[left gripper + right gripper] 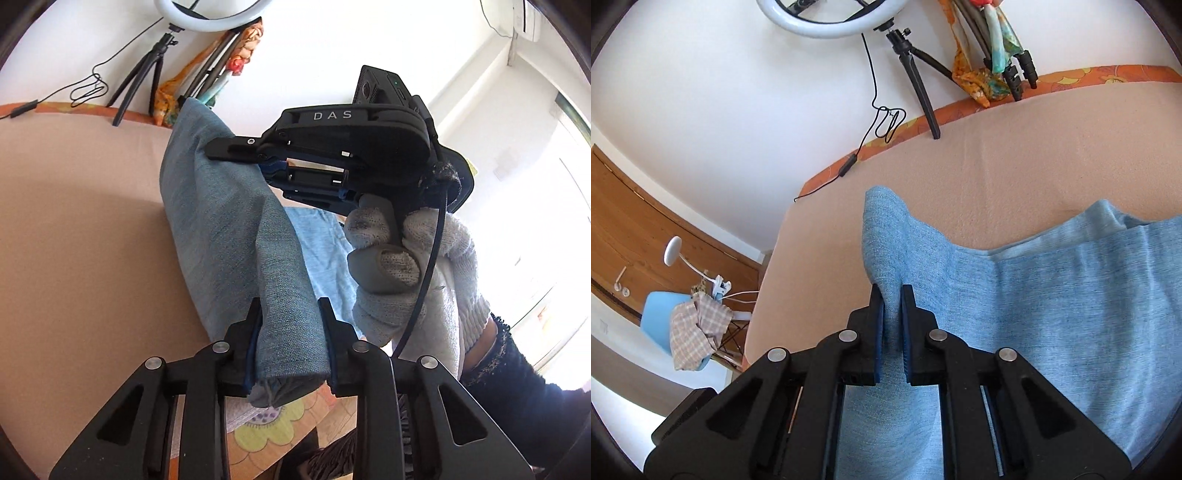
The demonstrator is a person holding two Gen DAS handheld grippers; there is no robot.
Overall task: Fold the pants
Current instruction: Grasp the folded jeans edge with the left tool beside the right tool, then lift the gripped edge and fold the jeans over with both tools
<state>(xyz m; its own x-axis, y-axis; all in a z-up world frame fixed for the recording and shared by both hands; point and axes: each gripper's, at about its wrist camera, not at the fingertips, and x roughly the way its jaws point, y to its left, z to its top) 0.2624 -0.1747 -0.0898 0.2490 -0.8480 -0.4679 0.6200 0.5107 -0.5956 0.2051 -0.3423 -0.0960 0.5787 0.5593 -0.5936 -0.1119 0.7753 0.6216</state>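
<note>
We are clenching the left gripper [290,306] fingers on a rolled edge of the blue pants [221,206], the right gripper [893,291] pinching another fold, lifting both above the peach bench [1015,155].

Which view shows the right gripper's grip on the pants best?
Right wrist view: the right gripper has both pads pinching a fold of the blue pants dead centre. The left wrist view shows that gripper only side-on, its tips against the cloth, the contact itself hidden.
</note>
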